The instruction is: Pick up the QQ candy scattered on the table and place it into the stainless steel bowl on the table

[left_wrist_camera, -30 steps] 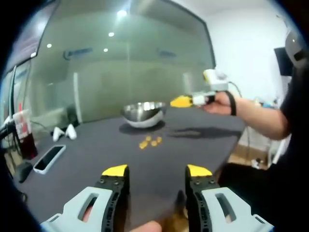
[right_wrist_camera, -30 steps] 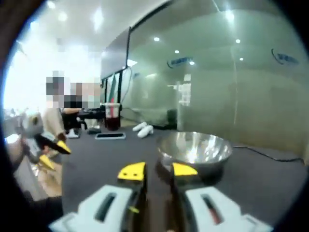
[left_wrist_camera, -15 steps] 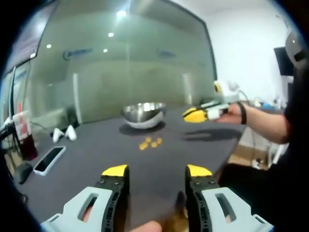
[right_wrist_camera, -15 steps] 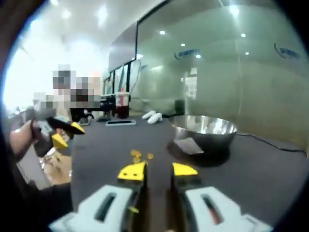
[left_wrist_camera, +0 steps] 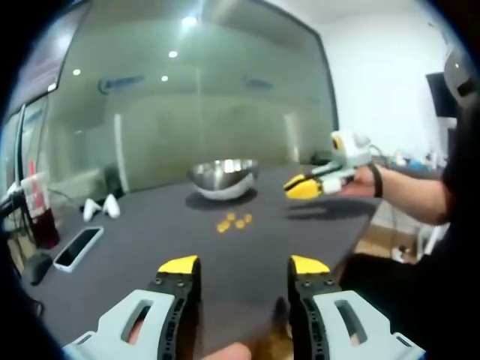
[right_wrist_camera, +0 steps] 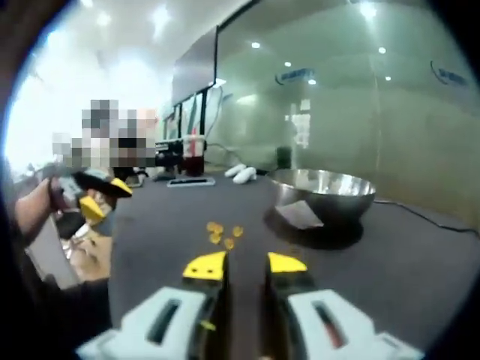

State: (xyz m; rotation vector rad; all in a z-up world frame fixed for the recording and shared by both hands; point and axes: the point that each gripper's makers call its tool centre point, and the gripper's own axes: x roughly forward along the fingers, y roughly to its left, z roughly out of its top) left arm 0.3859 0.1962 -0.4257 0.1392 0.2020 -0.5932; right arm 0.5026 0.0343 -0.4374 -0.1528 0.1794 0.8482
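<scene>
- Our left tongs (left_wrist_camera: 244,265) stood wide open with nothing between the yellow tips, low over the near edge of the dark surface (left_wrist_camera: 150,232).
- The QQ candy (left_wrist_camera: 233,221), a small cluster of yellow pieces, lay dead ahead at twelve o'clock from those tongs, just short of the stainless steel bowl (left_wrist_camera: 223,177).
- In the right gripper view the candy (right_wrist_camera: 222,233) sat just past our right tongs (right_wrist_camera: 246,265) at about eleven o'clock, with the bowl (right_wrist_camera: 324,193) off at one o'clock.
- The right tongs were nearly closed, only a narrow gap between the tips; we could not tell whether anything small was pinched there, though the gap looked empty.
- In the left gripper view those right tongs (left_wrist_camera: 301,185) hovered above the surface at two o'clock, beside the bowl.
- To do this pick well, we judged the tongs should open wider than one piece, come down straddling a single candy at the edge of the cluster, and close gently.
- The risk, we reckoned, was nudging the neighbours apart.
- The phone (left_wrist_camera: 76,247) and red drink (right_wrist_camera: 193,157) sat well clear.
</scene>
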